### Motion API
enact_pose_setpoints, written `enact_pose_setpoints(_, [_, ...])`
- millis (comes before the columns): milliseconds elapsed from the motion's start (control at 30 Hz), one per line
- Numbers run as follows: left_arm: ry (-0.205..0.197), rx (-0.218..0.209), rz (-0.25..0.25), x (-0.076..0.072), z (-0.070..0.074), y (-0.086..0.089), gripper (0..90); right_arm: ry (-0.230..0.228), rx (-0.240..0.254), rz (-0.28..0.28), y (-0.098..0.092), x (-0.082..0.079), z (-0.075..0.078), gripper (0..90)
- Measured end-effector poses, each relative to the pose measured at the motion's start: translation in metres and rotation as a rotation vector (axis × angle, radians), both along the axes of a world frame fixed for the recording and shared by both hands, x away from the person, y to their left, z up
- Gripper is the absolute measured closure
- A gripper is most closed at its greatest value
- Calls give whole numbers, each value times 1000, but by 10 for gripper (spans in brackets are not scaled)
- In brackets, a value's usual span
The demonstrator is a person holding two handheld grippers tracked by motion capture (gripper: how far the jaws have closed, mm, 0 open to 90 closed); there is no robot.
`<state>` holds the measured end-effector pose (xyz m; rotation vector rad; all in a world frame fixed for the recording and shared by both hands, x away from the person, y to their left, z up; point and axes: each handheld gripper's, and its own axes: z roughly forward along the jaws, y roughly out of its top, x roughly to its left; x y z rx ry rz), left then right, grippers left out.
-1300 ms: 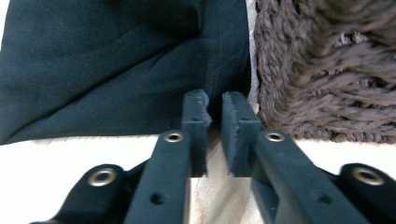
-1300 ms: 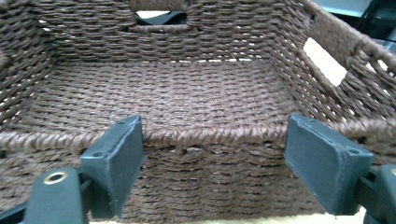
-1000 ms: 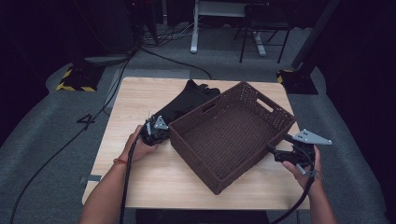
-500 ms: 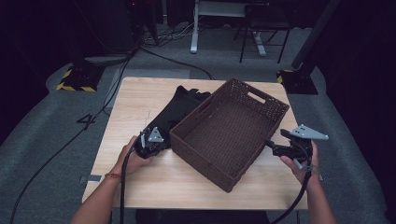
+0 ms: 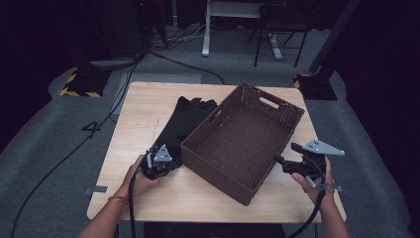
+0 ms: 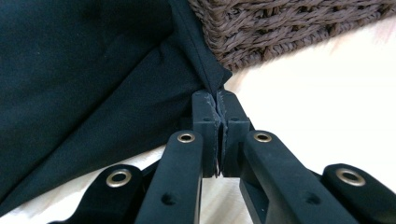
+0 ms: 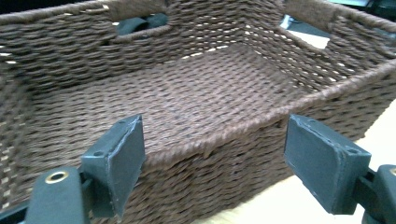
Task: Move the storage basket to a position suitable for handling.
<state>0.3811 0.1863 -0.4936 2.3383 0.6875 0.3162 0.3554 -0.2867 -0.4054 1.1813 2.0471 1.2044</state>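
On the wooden bench [image 5: 148, 114] a black garment [image 5: 185, 119] is lying flat just beside the long left wall of a brown woven basket [image 5: 242, 136], and its far end is reaching toward the back of the bench. The left tool [image 5: 159, 166] is sitting at the near corner of this cloth, close to the near left corner of the basket, and the person's left hand [image 5: 141, 179] is holding it low over the bench. In the left gripper view its two black jaws are pressing together on a folded edge of the black garment [image 6: 93, 79], with the seam of the cloth running out from between the pads toward the basket [image 6: 280, 28]. The right tool [image 5: 286, 162] is standing at the right side of the basket, near its long right wall, in the person's right hand [image 5: 312, 181]. In the right gripper view its jaws are standing wide apart with nothing between them, and they are looking over the rim into the basket [image 7: 210, 93], which is showing a bare woven floor and a cut handle hole in each end wall.
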Motion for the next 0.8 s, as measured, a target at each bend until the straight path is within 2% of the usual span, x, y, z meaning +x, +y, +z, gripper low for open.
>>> enact_pose_setpoints(167, [2,2,-16,-6,0,-4,876,27,-39,-1,3,13,-2,205])
enact_pose_setpoints(200, [-1,2,-25,-8,0,-5,876,29,-71,2,6,21,-4,195])
enact_pose_setpoints(233, [0,3,-28,-8,0,-6,876,37,-74,-1,7,24,-5,179])
enact_pose_setpoints(300, [2,2,-29,-9,0,-6,875,39,-79,-6,7,27,-6,178])
enact_pose_setpoints(333, [5,-1,-33,-9,0,-6,876,32,-104,-17,8,31,-6,190])
enact_pose_setpoints(467, [9,-1,-37,-9,0,-7,875,29,-120,-21,6,35,-7,197])
enact_pose_setpoints(533, [8,-3,-36,-10,0,-7,874,40,-121,-22,4,39,-7,165])
enact_pose_setpoints(600, [12,-6,-35,-10,0,-7,873,67,-82,-14,-2,46,-10,149])
enact_pose_setpoints(700, [15,-6,-31,-11,0,-6,872,79,-70,-17,-5,51,-12,163])
enact_pose_setpoints(733, [17,-11,-28,-11,0,-6,872,82,-124,-28,-4,57,-15,172])
enact_pose_setpoints(800, [18,-12,-28,-12,0,-6,867,86,-125,-21,-4,59,-16,169])
